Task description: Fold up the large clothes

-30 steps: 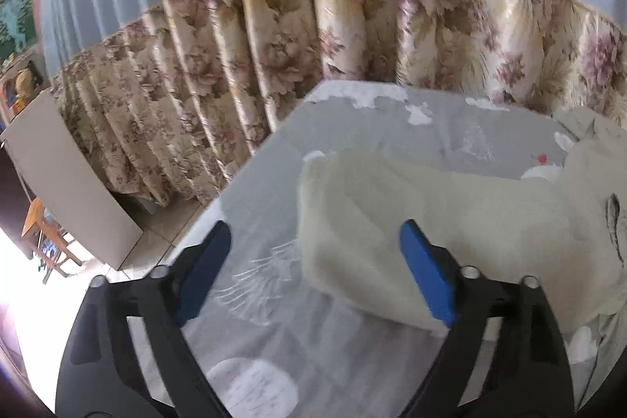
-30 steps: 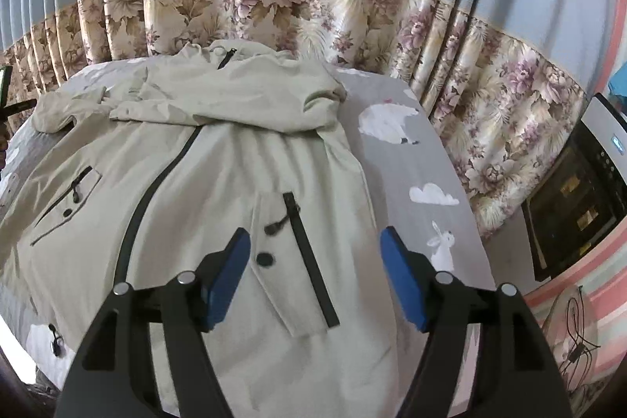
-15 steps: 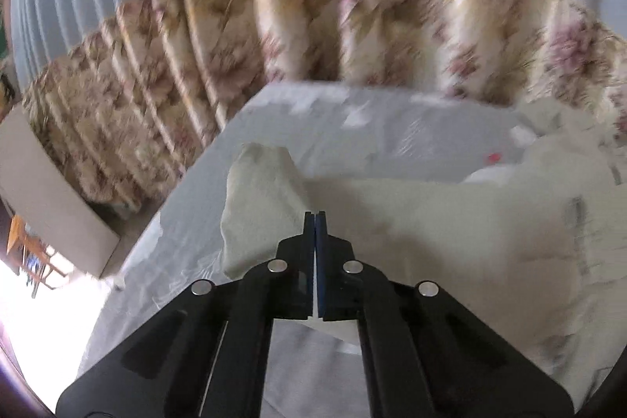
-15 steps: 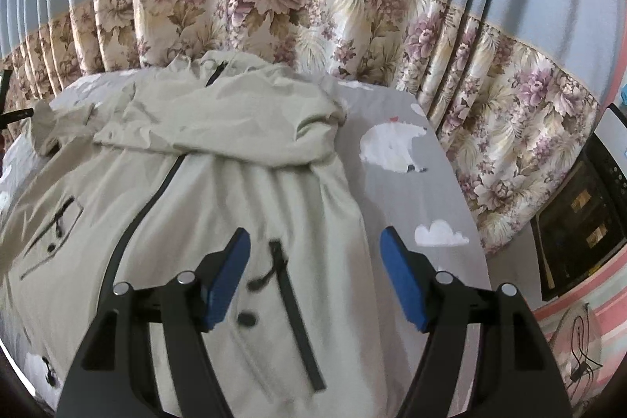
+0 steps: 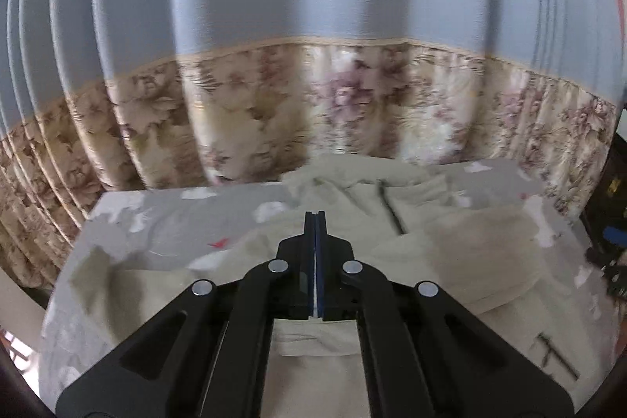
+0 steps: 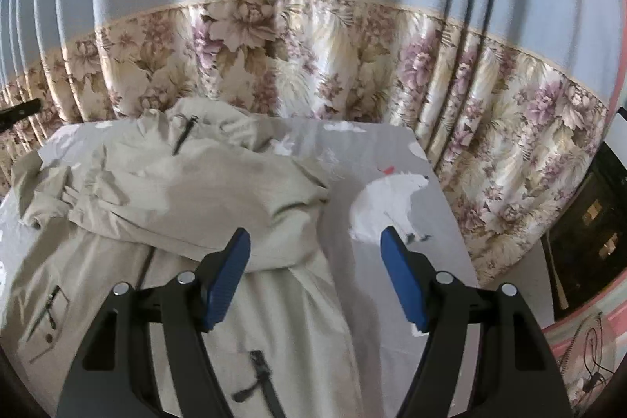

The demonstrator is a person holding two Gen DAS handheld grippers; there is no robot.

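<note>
A large beige zip jacket point(image 6: 188, 190) lies spread on a bed with a grey animal-print sheet point(image 6: 352, 151). One sleeve is folded across the chest. My right gripper point(image 6: 315, 249) is open and empty, hovering above the jacket's right side near the folded sleeve. My left gripper point(image 5: 314, 222) is shut on the jacket's left sleeve; a fold of beige cloth point(image 5: 313, 339) hangs from between its jaws. The jacket body point(image 5: 450, 241) and collar zip lie beyond it.
Blue curtains with a floral lower band point(image 6: 313, 57) hang close behind the bed. A dark appliance point(image 6: 588, 241) stands to the right of the bed. The bed's right edge point(image 6: 450, 206) is near my right gripper. A white bear print point(image 6: 388, 206) marks the sheet.
My left gripper closed on the left sleeve, lifted it and swung right over the jacket. My right gripper moved forward toward the collar, staying open.
</note>
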